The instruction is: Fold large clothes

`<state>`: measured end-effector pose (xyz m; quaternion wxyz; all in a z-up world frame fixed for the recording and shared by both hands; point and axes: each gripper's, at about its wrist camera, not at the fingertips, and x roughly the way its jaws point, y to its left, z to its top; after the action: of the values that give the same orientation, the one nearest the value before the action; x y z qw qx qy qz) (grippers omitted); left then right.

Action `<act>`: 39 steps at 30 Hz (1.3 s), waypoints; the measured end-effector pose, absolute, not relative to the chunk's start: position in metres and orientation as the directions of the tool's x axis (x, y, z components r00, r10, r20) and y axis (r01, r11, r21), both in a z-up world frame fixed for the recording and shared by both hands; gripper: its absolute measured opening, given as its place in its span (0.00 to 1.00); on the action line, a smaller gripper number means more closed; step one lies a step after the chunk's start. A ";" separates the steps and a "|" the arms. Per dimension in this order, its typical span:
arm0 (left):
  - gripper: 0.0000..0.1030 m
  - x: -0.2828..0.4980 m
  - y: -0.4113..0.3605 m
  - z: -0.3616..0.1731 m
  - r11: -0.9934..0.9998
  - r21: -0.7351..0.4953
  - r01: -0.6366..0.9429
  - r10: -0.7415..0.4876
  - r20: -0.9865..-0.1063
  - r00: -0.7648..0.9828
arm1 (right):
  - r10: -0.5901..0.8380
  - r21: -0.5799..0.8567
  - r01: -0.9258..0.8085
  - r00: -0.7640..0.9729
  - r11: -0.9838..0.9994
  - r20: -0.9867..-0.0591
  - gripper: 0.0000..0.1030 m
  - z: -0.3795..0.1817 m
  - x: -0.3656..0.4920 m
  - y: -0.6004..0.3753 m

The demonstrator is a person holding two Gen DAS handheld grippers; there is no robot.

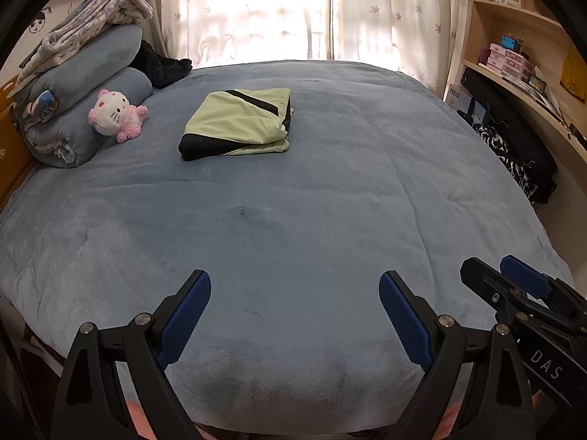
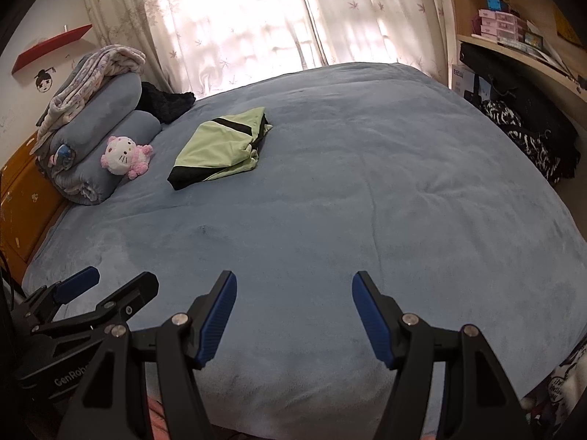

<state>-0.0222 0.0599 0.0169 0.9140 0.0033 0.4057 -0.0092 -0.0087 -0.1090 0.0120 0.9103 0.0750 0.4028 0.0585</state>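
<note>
Presently, both tools sit at the bottom edge of their views, above the near end of the bed (image 1: 293,220). The left gripper (image 1: 295,282) has its 2 blue pads spread wide with only blue cover between them. The right gripper (image 2: 293,280) is likewise spread, nothing between its fingers. Each tool also shows at the lower corner of the other's view, cut off by the frame edge.

The garment (image 1: 238,124), pale green with black panels, lies folded flat in the upper centre-left of both views, well apart from both tools. Its underside layers cannot be made out.

At upper left, a pink-and-white plush toy (image 1: 115,113) leans against the rolled bedding (image 1: 88,73). The shelves (image 1: 513,51) at upper right are cut off. The window behind the curtains (image 1: 256,11) is overexposed.
</note>
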 end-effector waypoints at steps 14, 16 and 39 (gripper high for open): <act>0.89 -0.019 0.054 0.014 1.000 0.019 0.004 0.012 -0.734 0.679 | 0.142 0.167 -0.029 0.679 0.986 -0.720 0.64 0.011 -0.008 -0.108; 0.89 -0.018 0.054 0.013 1.000 0.016 -0.001 0.012 -0.739 0.673 | 0.143 0.168 -0.028 0.677 0.985 -0.722 0.64 0.009 -0.007 -0.109; 0.89 -0.011 0.060 0.006 1.000 0.023 -0.007 0.022 -0.763 0.646 | 0.148 0.178 -0.021 0.653 0.984 -0.743 0.64 0.000 -0.001 -0.113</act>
<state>-0.0109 0.0597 0.0061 0.9071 0.0090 0.4208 0.0081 -0.0014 -0.1128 0.0003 0.9059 0.0771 0.4139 0.0466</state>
